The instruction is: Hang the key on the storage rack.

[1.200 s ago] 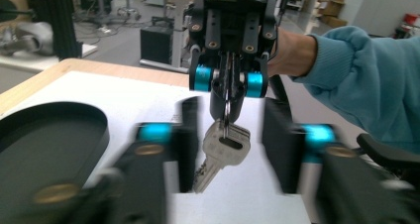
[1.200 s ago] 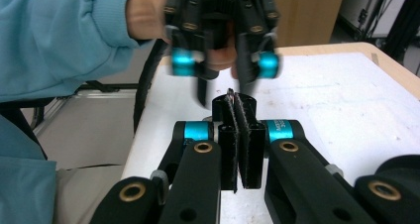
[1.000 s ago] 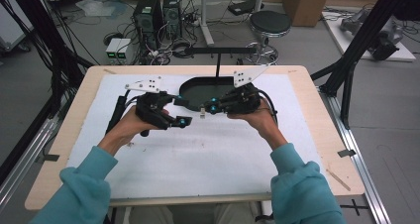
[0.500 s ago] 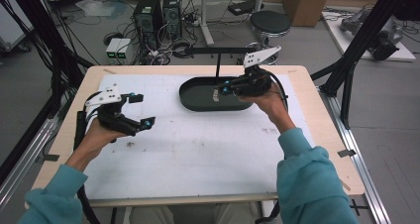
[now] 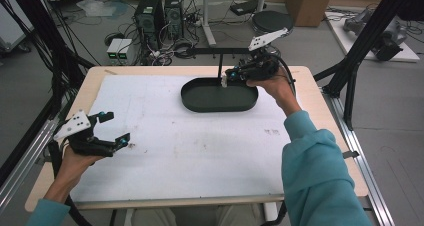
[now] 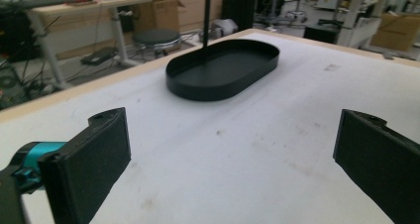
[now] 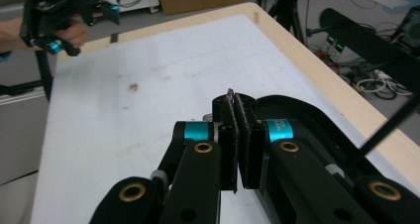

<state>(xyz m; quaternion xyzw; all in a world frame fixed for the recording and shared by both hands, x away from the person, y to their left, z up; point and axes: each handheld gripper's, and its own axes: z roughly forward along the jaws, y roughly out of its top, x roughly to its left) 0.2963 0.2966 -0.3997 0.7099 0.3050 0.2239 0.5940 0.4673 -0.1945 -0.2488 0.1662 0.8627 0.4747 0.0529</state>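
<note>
Our right gripper [image 5: 224, 79], jaws pinched on something thin, hangs over the tray's [image 5: 192, 102] far rim; we should lower gently. Left gripper [image 5: 114, 128] gapes empty, well apart.

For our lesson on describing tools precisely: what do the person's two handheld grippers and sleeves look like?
Both the left gripper and the right gripper are black, with teal accents near the jaws and a grey three-cornered plate on top. The jaw pads are flat, black and textured; brass-coloured rivets mark the linkage. A black cable trails from the right one. The sleeves are teal.
</note>
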